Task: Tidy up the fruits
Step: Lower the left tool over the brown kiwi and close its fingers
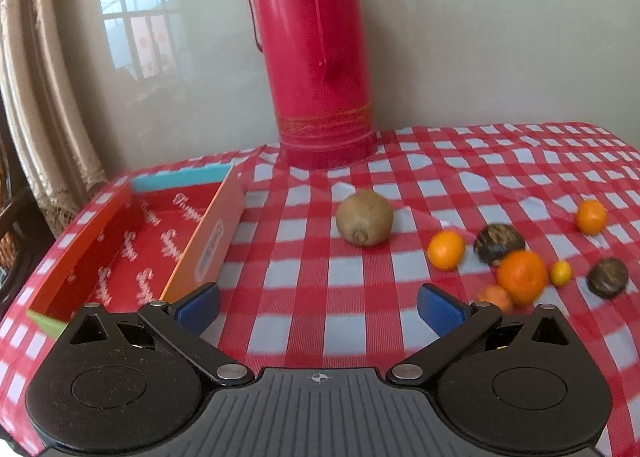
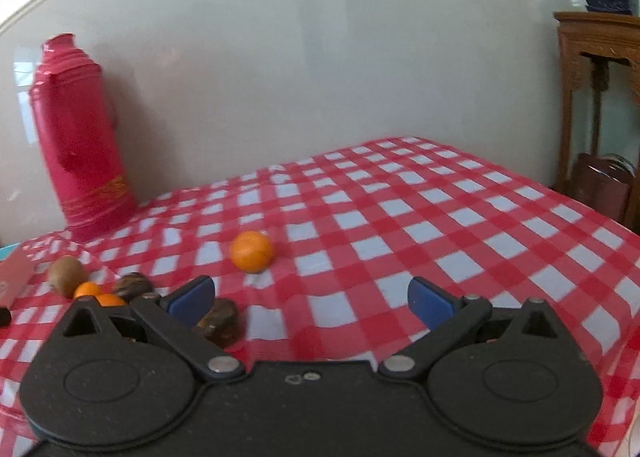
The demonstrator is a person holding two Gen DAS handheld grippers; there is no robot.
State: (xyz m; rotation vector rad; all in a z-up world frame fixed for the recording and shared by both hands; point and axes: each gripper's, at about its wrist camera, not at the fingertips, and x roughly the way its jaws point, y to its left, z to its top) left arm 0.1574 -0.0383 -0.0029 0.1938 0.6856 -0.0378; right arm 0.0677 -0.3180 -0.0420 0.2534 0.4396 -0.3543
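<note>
- A tall pink flask (image 1: 316, 53) of ribbed plastic stands upright at the back of the surface (image 1: 500, 161), against a pale glossy wall; it serves here as the landmark.
- Left of the flask and nearer the camera lies an open cardboard box (image 1: 132, 245), orange outside, red printed lining inside, with nothing in it that shows.
- In front of the flask, a little to its right, rests a fuzzy brown kiwi (image 1: 364, 217), well apart from the box.
- Farther right of the flask lies a loose cluster: a small orange (image 1: 446, 249), a dark wrinkled round fruit (image 1: 498, 243), a larger orange (image 1: 522, 277) touching it, a tiny yellow fruit (image 1: 561, 273), and a second dark fruit (image 1: 607, 277).
- One more orange (image 1: 591, 217) sits alone, farthest right of the flask.
- The left gripper (image 1: 318, 307) hovers in front of the flask, jaws spread wide and holding nothing, with bare red-and-white checked cloth between them.
- The right gripper (image 2: 310, 299) is likewise wide apart and empty; a dark fruit (image 2: 220, 323) lies just beside its left blue pad (image 2: 192, 299).
- Right of the flask in the right wrist view, the cloth runs bare to the surface's far edge, with a wooden stand (image 2: 596, 69) beyond it.
</note>
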